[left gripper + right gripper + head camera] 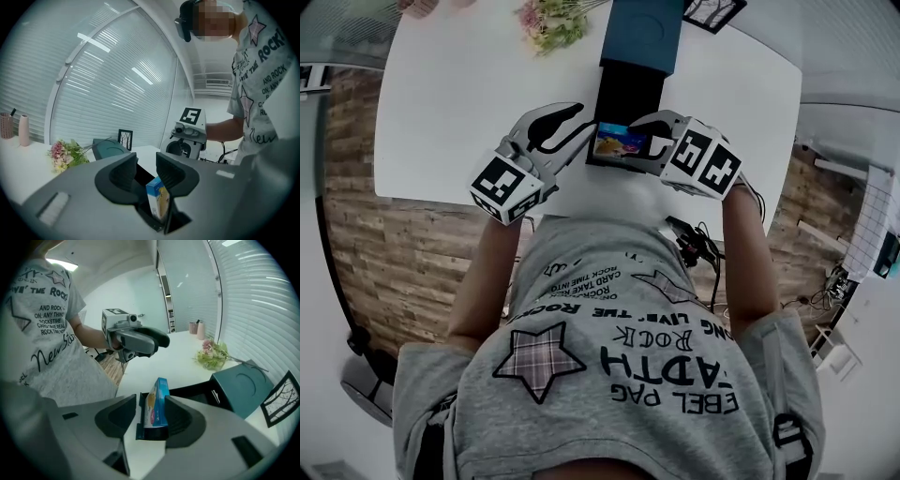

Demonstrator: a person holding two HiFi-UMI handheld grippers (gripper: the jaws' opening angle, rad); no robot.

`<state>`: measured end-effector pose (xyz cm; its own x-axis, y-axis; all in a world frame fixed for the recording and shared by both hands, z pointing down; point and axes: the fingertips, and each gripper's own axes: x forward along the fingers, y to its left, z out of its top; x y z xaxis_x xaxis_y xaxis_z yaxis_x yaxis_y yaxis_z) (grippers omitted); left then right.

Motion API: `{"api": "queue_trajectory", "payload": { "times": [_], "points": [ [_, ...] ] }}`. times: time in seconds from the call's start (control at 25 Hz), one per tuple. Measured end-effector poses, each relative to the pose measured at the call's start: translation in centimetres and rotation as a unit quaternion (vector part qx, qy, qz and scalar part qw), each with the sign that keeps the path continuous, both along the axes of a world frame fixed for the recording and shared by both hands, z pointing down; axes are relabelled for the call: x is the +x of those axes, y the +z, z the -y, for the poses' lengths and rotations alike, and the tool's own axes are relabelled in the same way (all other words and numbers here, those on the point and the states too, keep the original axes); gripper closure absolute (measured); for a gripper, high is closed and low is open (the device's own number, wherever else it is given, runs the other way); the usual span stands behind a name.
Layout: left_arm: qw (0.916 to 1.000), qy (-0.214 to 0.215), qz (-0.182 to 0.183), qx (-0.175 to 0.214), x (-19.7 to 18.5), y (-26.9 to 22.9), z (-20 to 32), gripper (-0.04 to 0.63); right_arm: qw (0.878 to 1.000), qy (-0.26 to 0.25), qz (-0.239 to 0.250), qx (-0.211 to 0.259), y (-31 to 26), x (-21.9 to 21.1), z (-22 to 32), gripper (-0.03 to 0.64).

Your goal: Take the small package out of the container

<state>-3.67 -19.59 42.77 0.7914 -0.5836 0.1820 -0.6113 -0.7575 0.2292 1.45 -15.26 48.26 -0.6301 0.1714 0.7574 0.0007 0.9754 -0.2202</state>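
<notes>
The right tongs (151, 412) are spread around the small package (157, 401), which touches only 1 jaw. The left tongs (146, 168) are spread too and grip nothing. The package is blue with colourful print. It stands on edge in the black container (193, 392) on the white table (154, 362).

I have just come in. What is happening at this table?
A person works at a white table with a gripper in each hand. A small package stands upright in the near end of a dark open container. The right gripper has its jaws on either side of the package, but a gap shows, so it is not yet gripped. The left gripper is open and empty, near the container's side. The package is not out yet.
</notes>
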Motion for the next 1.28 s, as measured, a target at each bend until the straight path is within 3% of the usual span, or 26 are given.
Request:
{"api": "queue_trajectory", "payload": {
  "times": [0.2, 0.48, 1.04, 1.28],
  "points": [
    [0.9969, 0.067, 0.036, -0.022, 1.4, 2.5, -1.6, 0.431, 1.000, 0.002, 0.006, 0.001, -0.4, -0.2, -1.2, 0.420],
    [0.9840, 0.152, 0.089, -0.025, 3.6, 5.3, -3.8, 0.393, 1.000, 0.005, 0.013, 0.000, -0.9, -0.2, -2.5, 0.422],
    [0.9665, 0.205, 0.151, -0.029, 5.1, 8.5, -5.6, 0.388, 1.000, -0.001, 0.026, -0.010, -1.5, -0.3, -4.5, 0.431],
    [0.9656, 0.208, 0.154, -0.029, 5.4, 9.0, -5.8, 0.390, 1.000, 0.000, 0.027, -0.006, -1.4, -0.2, -4.7, 0.442]
  ]
}}
